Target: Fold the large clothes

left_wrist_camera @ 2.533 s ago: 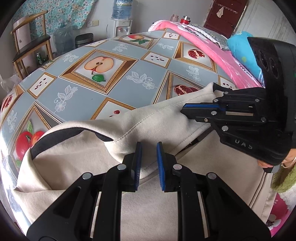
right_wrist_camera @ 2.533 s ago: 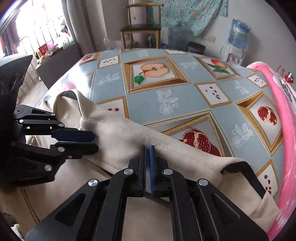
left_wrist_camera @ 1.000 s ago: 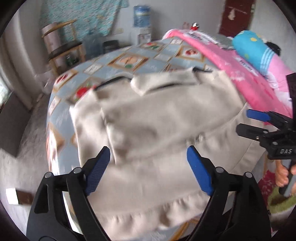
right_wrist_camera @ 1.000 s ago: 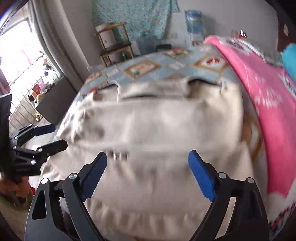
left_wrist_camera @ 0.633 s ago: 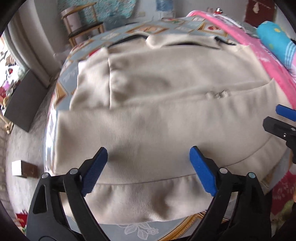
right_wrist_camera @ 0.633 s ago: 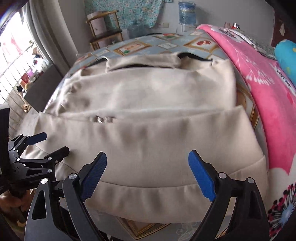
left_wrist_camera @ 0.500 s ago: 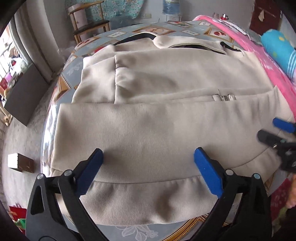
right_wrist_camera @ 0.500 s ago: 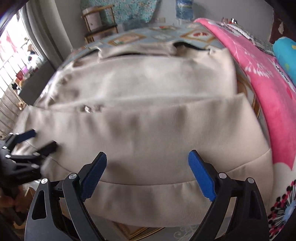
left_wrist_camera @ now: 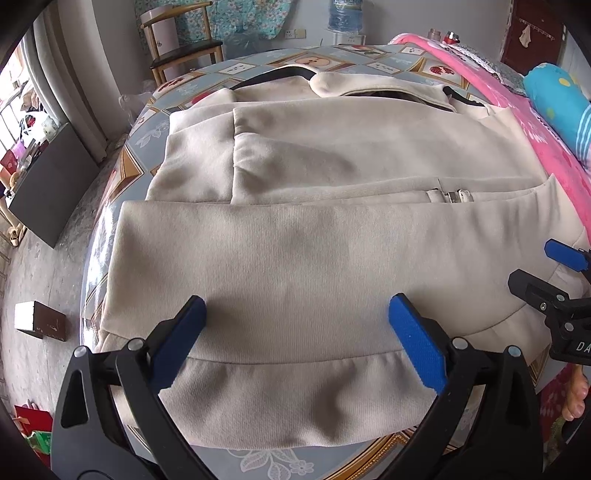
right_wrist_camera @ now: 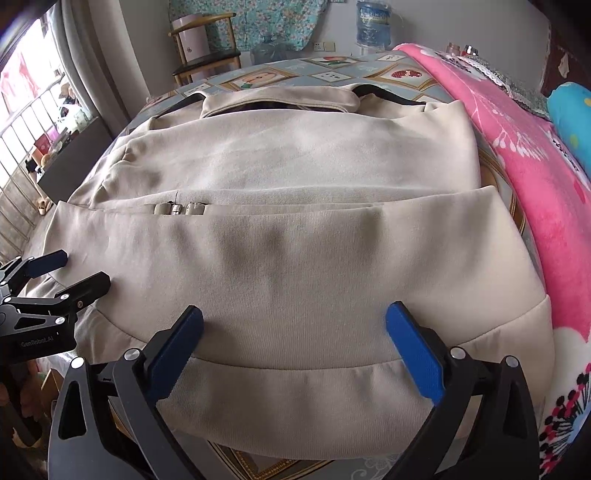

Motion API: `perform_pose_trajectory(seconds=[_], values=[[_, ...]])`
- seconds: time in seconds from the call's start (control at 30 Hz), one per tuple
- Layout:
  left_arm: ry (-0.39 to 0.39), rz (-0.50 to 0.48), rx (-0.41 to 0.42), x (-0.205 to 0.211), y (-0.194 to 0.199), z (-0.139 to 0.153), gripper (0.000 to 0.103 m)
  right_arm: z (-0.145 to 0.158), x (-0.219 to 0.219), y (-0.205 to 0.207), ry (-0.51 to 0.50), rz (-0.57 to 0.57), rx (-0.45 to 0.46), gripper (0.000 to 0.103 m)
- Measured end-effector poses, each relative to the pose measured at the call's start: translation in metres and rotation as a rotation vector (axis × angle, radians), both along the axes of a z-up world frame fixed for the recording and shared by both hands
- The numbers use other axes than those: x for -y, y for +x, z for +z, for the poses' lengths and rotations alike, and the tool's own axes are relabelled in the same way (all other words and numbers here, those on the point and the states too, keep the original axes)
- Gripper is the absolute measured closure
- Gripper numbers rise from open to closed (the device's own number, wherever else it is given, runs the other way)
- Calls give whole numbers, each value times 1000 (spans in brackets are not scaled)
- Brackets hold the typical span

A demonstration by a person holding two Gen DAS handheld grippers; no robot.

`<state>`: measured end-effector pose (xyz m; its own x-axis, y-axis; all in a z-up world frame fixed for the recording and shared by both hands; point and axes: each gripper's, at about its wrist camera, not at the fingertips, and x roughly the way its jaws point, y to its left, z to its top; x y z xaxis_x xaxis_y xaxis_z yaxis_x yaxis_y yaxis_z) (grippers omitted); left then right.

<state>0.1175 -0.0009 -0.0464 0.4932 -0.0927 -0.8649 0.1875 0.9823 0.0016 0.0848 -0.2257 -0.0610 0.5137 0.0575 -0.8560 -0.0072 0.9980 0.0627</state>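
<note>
A large beige zip jacket (left_wrist_camera: 314, 251) (right_wrist_camera: 314, 258) lies flat on the round table (left_wrist_camera: 258, 461), its sleeves folded in and a wide band laid across its middle. Its zipper pull (left_wrist_camera: 448, 194) (right_wrist_camera: 181, 208) shows at the edge of that band. My left gripper (left_wrist_camera: 295, 306) (right_wrist_camera: 79, 267) hovers open over the near hem on the left side, with nothing between its blue pads. My right gripper (right_wrist_camera: 294, 312) (left_wrist_camera: 533, 260) hovers over the hem on the right side, its jaws still opening and holding nothing.
A pink blanket (left_wrist_camera: 546, 147) (right_wrist_camera: 535, 147) borders the table on the right. A wooden chair (left_wrist_camera: 181, 48) and a water bottle (left_wrist_camera: 345, 16) stand behind the table. A small box (left_wrist_camera: 40, 319) lies on the floor at left, near a dark cabinet (left_wrist_camera: 48, 184). A person's foot (left_wrist_camera: 576, 398) shows at lower right.
Both grippers let go of the beige fabric they pinched at the far side, came back and sank to the near hem, and spread wide. The jacket now lies folded and still.
</note>
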Motion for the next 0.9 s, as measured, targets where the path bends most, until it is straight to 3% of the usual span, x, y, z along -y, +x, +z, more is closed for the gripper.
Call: perform_pose_trajectory(seconds=[0.9], values=[[-11,18,-20,-1,1,-1,7,1,3,0,24,1,6,6]])
